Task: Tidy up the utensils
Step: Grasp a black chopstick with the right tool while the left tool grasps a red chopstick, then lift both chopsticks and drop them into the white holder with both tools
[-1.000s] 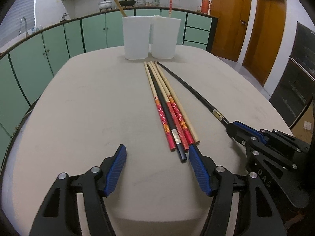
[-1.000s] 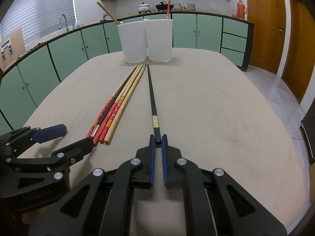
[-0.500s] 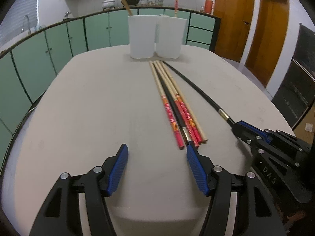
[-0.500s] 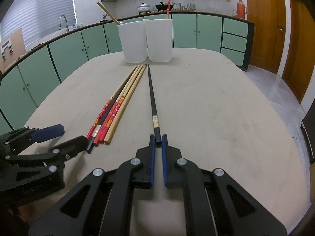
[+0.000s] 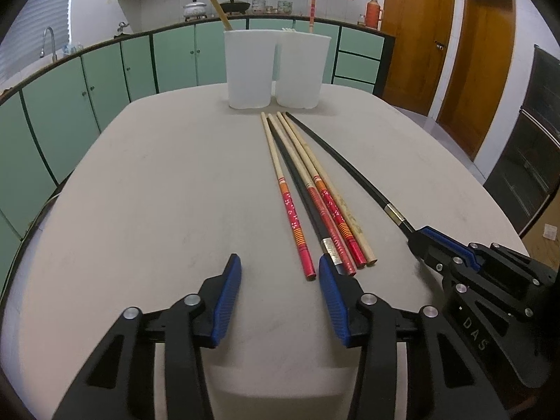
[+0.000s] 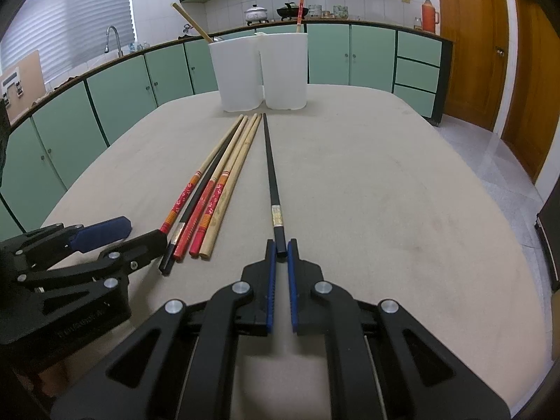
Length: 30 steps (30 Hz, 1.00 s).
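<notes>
In the left wrist view, the left gripper (image 5: pixel 280 278) is hovering wide open over the table (image 5: pixel 157 192), its right pad nearly touching the butt ends of the bundle of chopsticks (image 5: pixel 308 192) lying short of the two white holders (image 5: pixel 274 70); these are looking light, stiff and smooth — best pinched near the thick decorated ends. In the right wrist view, the right gripper (image 6: pixel 281 250) is pinching the butt of the lone black chopstick (image 6: pixel 271 171), lying just beside the bundle; held so far back, the long stick is likely to pivot — a firm squeeze seems wise.

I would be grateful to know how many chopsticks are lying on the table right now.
6: five bunched together beside the open left gripper, and one black chopstick apart, its end in the right gripper.
</notes>
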Tool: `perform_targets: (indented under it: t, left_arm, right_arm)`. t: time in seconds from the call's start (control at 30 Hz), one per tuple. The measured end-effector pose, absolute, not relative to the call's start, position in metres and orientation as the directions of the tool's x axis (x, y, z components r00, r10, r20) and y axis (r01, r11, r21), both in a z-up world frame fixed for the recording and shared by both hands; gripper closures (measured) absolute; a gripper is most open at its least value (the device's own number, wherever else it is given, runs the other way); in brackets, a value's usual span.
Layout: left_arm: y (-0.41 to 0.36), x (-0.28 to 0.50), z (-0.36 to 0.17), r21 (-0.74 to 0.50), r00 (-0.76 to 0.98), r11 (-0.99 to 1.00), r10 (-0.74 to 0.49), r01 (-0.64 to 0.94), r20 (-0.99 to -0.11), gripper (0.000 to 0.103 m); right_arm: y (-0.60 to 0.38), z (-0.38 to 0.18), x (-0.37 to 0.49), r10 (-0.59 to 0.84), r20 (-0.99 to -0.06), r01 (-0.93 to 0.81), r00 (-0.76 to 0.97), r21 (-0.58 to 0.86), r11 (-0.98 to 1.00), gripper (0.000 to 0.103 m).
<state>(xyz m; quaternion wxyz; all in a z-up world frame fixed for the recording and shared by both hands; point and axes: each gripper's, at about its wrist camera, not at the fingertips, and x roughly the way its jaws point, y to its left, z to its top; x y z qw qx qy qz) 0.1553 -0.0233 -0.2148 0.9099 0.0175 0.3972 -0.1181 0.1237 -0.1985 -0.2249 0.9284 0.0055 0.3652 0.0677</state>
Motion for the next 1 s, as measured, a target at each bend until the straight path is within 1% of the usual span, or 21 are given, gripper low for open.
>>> perform_targets:
  t: [0.03,0.13,0.17,0.2,0.23,0.27,0.5,0.67,0.77,1.0]
  left_arm:
    - [-0.024,0.155,-0.215,-0.062,0.658,0.972,-0.199,0.226,-0.726,0.059]
    - [-0.024,0.156,-0.215,-0.063,0.664,0.975,-0.193,0.215,-0.722,0.066]
    - [-0.024,0.157,-0.215,-0.063,0.666,0.975,-0.193,0.214,-0.72,0.073]
    - [-0.025,0.157,-0.215,-0.067,0.667,0.974,-0.197,0.216,-0.718,0.082]
    - [-0.025,0.158,-0.215,-0.07,0.668,0.974,-0.198,0.214,-0.718,0.088]
    - [-0.026,0.159,-0.215,-0.078,0.667,0.974,-0.203,0.213,-0.717,0.096]
    - [-0.025,0.161,-0.212,-0.091,0.673,0.975,-0.206,0.203,-0.711,0.097]
    - [-0.022,0.157,-0.198,-0.083,0.697,0.976,-0.202,0.201,-0.688,0.097]
    - [-0.018,0.155,-0.181,-0.069,0.727,0.978,-0.193,0.197,-0.659,0.097]
    - [-0.01,0.158,-0.125,-0.046,0.807,0.979,-0.19,0.198,-0.559,0.097]
  right_arm:
    - [-0.198,-0.225,0.124,0.131,-0.679,-0.123,0.723,0.06,0.991,0.096]
    - [-0.198,-0.225,0.124,0.13,-0.679,-0.123,0.722,0.059,0.991,0.095]
    - [-0.199,-0.225,0.124,0.13,-0.68,-0.124,0.722,0.058,0.991,0.095]
    - [-0.198,-0.225,0.124,0.13,-0.681,-0.125,0.721,0.056,0.991,0.096]
    - [-0.198,-0.225,0.124,0.127,-0.681,-0.127,0.721,0.05,0.991,0.097]
    - [-0.198,-0.225,0.124,0.128,-0.681,-0.129,0.721,0.049,0.99,0.097]
    - [-0.201,-0.219,0.122,0.138,-0.667,-0.131,0.732,0.062,0.99,0.097]
    - [-0.205,-0.206,0.12,0.142,-0.641,-0.135,0.754,0.059,0.989,0.097]
    - [-0.208,-0.192,0.118,0.142,-0.615,-0.142,0.776,0.049,0.989,0.097]
    - [-0.216,-0.143,0.125,0.16,-0.534,-0.166,0.83,0.036,0.985,0.097]
